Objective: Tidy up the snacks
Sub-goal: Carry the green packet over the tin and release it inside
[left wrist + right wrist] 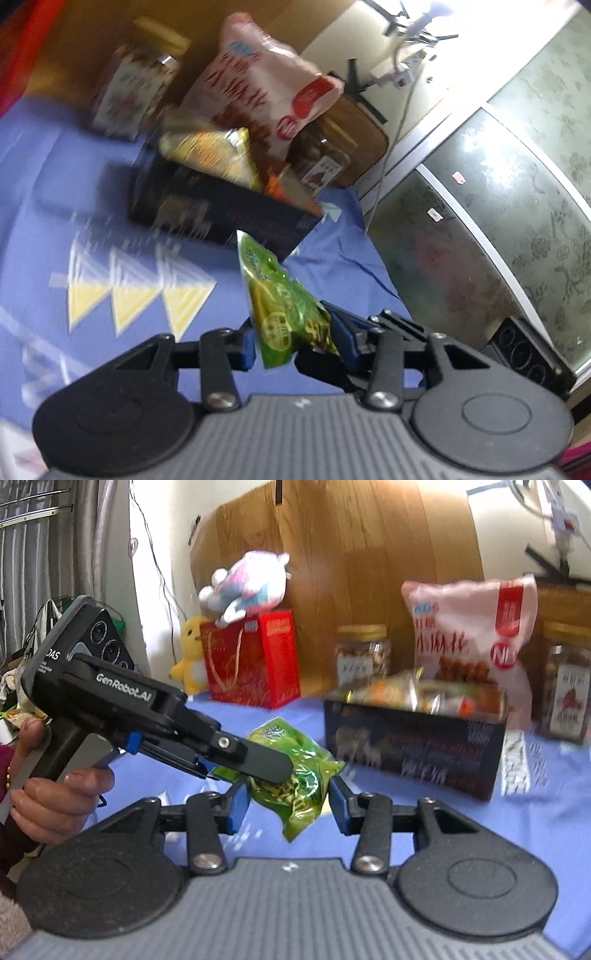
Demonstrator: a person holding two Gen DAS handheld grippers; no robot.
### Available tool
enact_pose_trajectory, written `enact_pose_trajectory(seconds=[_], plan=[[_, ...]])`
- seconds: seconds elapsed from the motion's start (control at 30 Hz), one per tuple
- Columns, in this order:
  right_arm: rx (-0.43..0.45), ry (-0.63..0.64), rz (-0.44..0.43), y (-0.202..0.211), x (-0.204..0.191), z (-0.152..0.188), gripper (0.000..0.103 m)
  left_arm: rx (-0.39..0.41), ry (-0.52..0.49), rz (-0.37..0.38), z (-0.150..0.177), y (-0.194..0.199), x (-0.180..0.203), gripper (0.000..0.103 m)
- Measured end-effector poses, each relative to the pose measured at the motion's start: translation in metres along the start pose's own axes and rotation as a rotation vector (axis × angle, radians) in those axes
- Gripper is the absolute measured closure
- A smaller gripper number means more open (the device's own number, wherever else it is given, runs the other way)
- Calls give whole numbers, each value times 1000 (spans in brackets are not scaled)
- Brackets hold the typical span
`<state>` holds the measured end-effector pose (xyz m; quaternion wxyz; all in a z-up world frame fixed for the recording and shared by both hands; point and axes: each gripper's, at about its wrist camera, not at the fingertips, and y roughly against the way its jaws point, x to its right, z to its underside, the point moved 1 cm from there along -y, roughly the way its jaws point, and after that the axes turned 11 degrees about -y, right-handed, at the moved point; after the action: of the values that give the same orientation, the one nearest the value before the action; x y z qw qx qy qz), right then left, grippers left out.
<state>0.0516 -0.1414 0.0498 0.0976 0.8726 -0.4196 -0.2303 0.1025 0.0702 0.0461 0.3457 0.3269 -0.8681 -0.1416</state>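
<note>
Snacks already half filled the dark box (221, 218) on the blue tabletop (55, 184), while one green packet (280, 306) hung in the air just short of it, pinched by its lower end in the left gripper (291, 343). The right gripper (284, 805) stood spread, its blue pads (236, 805) either side of the same packet without pressing it. Doing this step well would probably mean carrying the packet over the box rim before letting go, so it dropped among the others rather than snagging the pink bag (266, 74) leaning there.
</note>
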Motion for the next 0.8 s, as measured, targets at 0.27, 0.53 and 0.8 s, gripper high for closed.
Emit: enact_pose_trajectory(seconds=[0.27,0.53,0.8], plan=[[111,70,74,-14,22,-43,54,19,-112,-21,-66,-31,8,62],[130,68,162,-51,63,-68,54,-2,-101,-42,-111,-88,-18,59],[77,71,232,-87,100,-73,51,-44,-80,-73,-129,-132,-43,59]])
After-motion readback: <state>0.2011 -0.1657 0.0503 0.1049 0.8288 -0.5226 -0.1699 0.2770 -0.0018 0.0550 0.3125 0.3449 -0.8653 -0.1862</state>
